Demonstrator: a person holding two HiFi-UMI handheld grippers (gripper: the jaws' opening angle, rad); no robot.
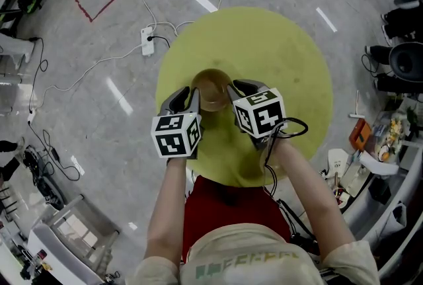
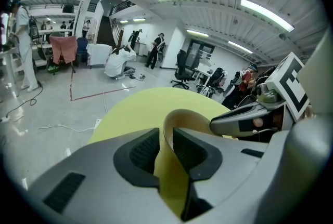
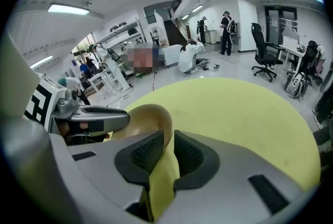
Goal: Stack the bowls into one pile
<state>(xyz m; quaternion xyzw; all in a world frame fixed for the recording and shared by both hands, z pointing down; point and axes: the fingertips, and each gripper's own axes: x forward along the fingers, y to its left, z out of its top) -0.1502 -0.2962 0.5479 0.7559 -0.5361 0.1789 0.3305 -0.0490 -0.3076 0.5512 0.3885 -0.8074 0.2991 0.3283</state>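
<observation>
Two grips on one tan bowl (image 1: 211,86): your left gripper (image 1: 192,97) has its jaws nearly together, pinching the rim on its side. Your right gripper (image 1: 235,90) pinches the opposite rim the same way, over the near middle of the yellow table (image 1: 284,59). It looks light, stiff and smooth-walled, so I'd judge the thin rim the right hold, though it may slip under a loose squeeze; mouth faces up, round so no long axis, symmetry axis roughly vertical, and I can't tell whether others nest inside.

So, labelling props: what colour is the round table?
Yellow-green; the table shows best in the head view.
</observation>
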